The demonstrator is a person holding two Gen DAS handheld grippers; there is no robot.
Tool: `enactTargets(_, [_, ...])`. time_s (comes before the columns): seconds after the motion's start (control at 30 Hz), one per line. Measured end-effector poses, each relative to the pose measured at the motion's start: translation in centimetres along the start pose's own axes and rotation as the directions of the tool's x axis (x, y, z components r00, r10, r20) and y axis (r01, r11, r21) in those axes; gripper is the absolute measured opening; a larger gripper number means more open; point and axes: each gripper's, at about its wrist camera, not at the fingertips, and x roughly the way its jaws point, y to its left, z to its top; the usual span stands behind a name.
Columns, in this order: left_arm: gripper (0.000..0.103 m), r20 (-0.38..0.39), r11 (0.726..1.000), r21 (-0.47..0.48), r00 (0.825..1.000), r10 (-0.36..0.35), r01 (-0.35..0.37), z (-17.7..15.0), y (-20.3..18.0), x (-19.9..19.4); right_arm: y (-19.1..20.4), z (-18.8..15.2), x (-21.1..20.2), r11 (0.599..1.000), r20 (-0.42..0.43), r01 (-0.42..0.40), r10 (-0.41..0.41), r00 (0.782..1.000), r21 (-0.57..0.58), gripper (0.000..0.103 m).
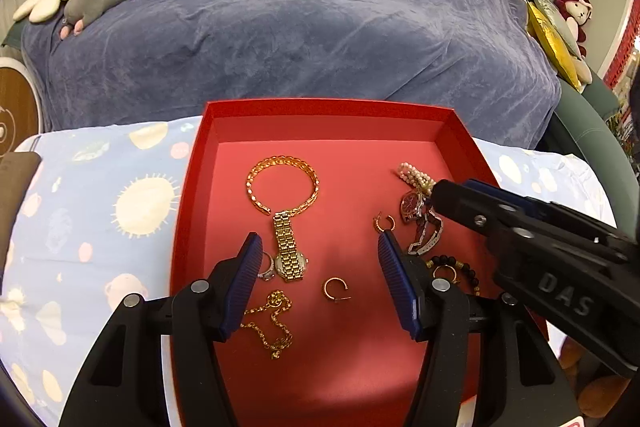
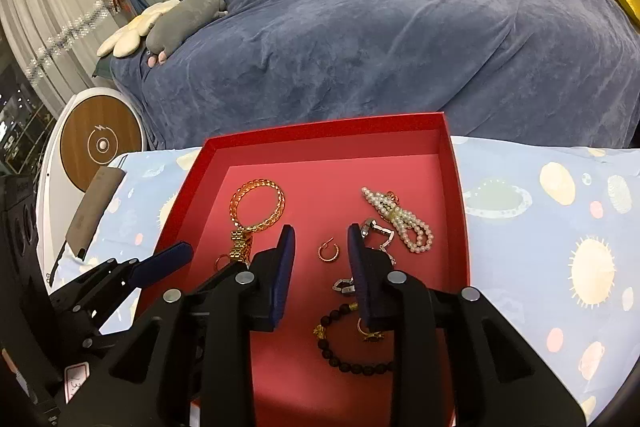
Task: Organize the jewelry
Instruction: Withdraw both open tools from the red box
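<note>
The left gripper (image 1: pixel 318 263) hangs with its blue pads wide apart and nothing between them, over the floor of the red tray (image 1: pixel 192 187). Just past its fingertips lie a gold watch (image 1: pixel 289 247) and a gold hoop earring (image 1: pixel 334 289); a gold chain (image 1: pixel 270 323) sits below its left pad, a gold bangle (image 1: pixel 282 187) farther ahead.

The right gripper (image 2: pixel 320 245) stands partly open, empty, a second hoop earring (image 2: pixel 329 251) lying on the tray floor beyond its tips. Beside its right finger are a silver watch (image 2: pixel 378 233) and, farther out, a pearl bracelet (image 2: pixel 404 219); a black bead bracelet (image 2: pixel 348 355) lies beneath it.

The tray rests on a patterned blue cloth (image 2: pixel 540 227), a blue-covered sofa (image 2: pixel 380 27) behind.
</note>
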Motion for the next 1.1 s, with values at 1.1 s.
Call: enactTargets(1.1, [0.072, 0.026, 0.985, -0.004, 0.985, 0.172, -0.172, -10.0, -1.8, -9.1, 1.9, -12.8, -11.2, 0.998, 0.040, 0.062, -0.062, 0.997, -0.005, 0.054])
